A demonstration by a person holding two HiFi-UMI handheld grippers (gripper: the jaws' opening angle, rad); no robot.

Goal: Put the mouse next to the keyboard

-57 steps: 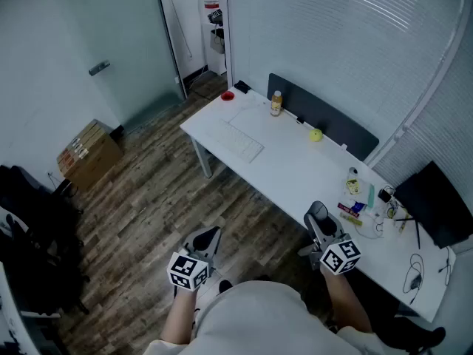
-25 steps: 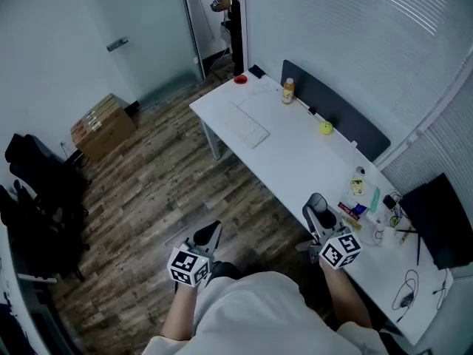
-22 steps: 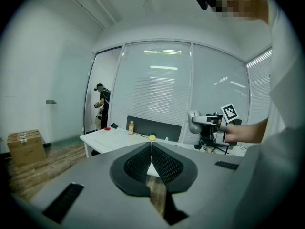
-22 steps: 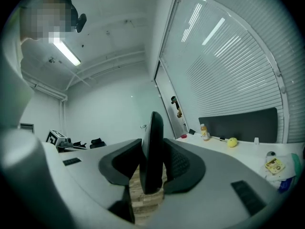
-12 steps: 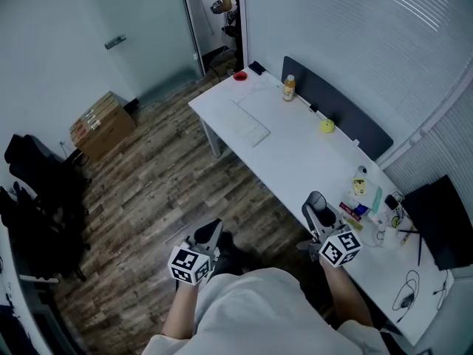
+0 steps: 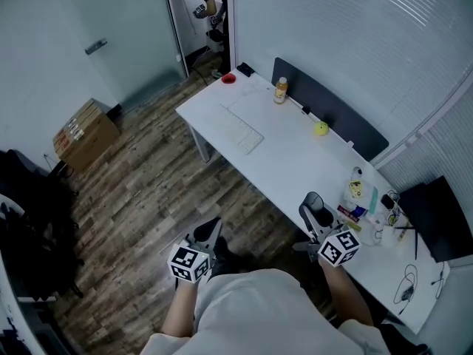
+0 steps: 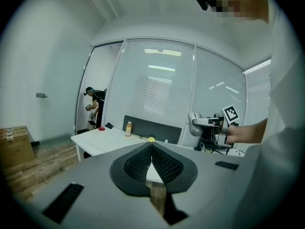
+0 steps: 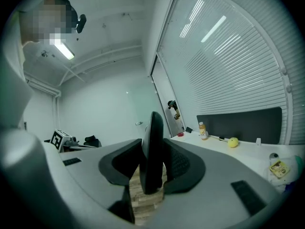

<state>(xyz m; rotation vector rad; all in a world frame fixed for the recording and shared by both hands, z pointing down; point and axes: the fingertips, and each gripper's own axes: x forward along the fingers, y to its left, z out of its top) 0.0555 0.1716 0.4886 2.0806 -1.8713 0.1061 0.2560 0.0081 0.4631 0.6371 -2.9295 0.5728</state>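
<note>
Change: desk [image 6: 295,170] has slid slightly left in the head view; both grippers stay low.
Right gripper [image 6: 313,211]: jaws clamped on the dark mouse [image 8: 153,142], at the desk's front edge.
Left gripper [image 6: 210,234]: jaws closed, empty.
Keyboard [image 6: 239,131]: desk's far half, well apart from the mouse.
Around: bottle [image 6: 280,90] and yellow ball [image 6: 320,129] along the back.

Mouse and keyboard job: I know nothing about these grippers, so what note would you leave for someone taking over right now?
Right gripper: jaws shut on the dark mouse, held edge-on, off the desk.
Left gripper: jaws shut, nothing in them.
Keyboard: flat on the white desk, toward its far end, well away from the mouse.
Done: mouse is in the grip.
Left: carry it over, set it beside the keyboard, open the jaws.
</note>
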